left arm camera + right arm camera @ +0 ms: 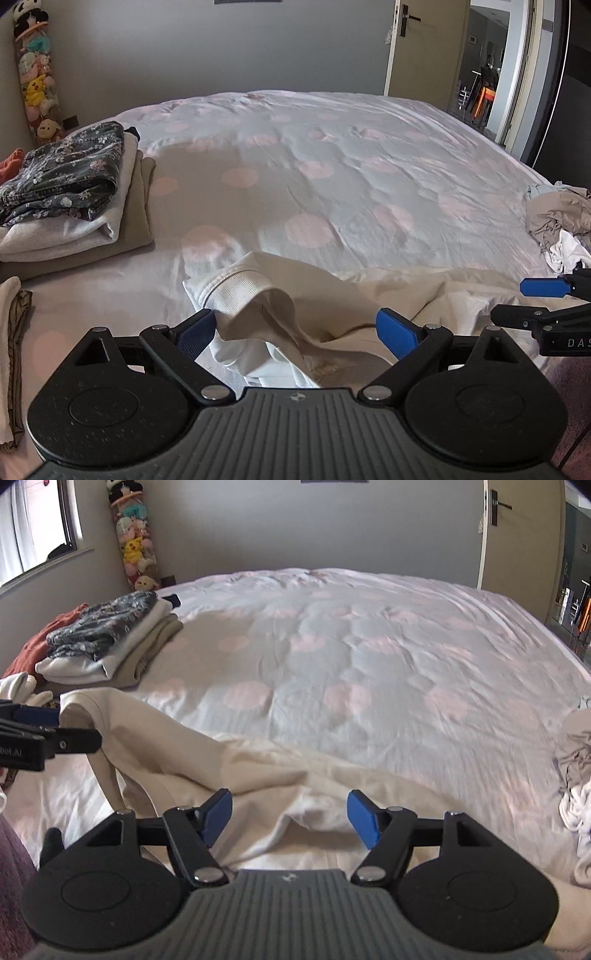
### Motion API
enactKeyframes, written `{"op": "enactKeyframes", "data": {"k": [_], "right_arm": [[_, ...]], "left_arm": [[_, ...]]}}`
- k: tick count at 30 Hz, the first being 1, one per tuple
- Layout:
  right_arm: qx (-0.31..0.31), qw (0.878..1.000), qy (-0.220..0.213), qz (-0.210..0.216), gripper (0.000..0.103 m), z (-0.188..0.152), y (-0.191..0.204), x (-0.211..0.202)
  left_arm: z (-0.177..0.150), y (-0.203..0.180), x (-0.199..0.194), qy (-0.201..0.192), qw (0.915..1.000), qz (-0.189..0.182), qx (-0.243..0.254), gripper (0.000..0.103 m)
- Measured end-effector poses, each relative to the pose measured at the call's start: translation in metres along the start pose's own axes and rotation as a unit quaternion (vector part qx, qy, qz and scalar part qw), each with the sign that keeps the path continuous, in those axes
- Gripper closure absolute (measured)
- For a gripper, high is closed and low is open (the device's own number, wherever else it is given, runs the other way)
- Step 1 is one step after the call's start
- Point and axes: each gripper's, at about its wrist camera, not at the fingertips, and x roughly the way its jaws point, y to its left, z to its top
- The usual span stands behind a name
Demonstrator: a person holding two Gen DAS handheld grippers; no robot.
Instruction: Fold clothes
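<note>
A cream sweatshirt (280,314) lies crumpled at the near edge of the bed, its ribbed hem (236,291) raised toward me. My left gripper (295,332) is open, its blue pads (195,332) on either side of the cloth, not closed on it. In the right wrist view the same sweatshirt (258,775) spreads below my right gripper (290,816), which is open over a fold. The left gripper shows at the left edge there (48,727); the right gripper shows at the right edge of the left wrist view (546,299).
A stack of folded clothes (74,192) with a dark floral piece on top sits at the left of the bed (332,166). A heap of unfolded laundry (561,225) lies at the right. A door (424,44) stands open behind.
</note>
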Motion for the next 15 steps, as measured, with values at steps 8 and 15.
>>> {"op": "enactKeyframes", "data": {"k": [8,15], "right_arm": [[0.012,0.999,0.040,0.000,0.029,-0.015,-0.013,0.019],[-0.003,0.999,0.044,0.004,0.029,-0.019,-0.008,0.018]], "left_arm": [[-0.010,0.027,0.016,0.038,0.9981,-0.022,-0.044,0.008],[-0.018,0.046,0.015,0.048,0.9929,-0.044,-0.100,0.008]]}}
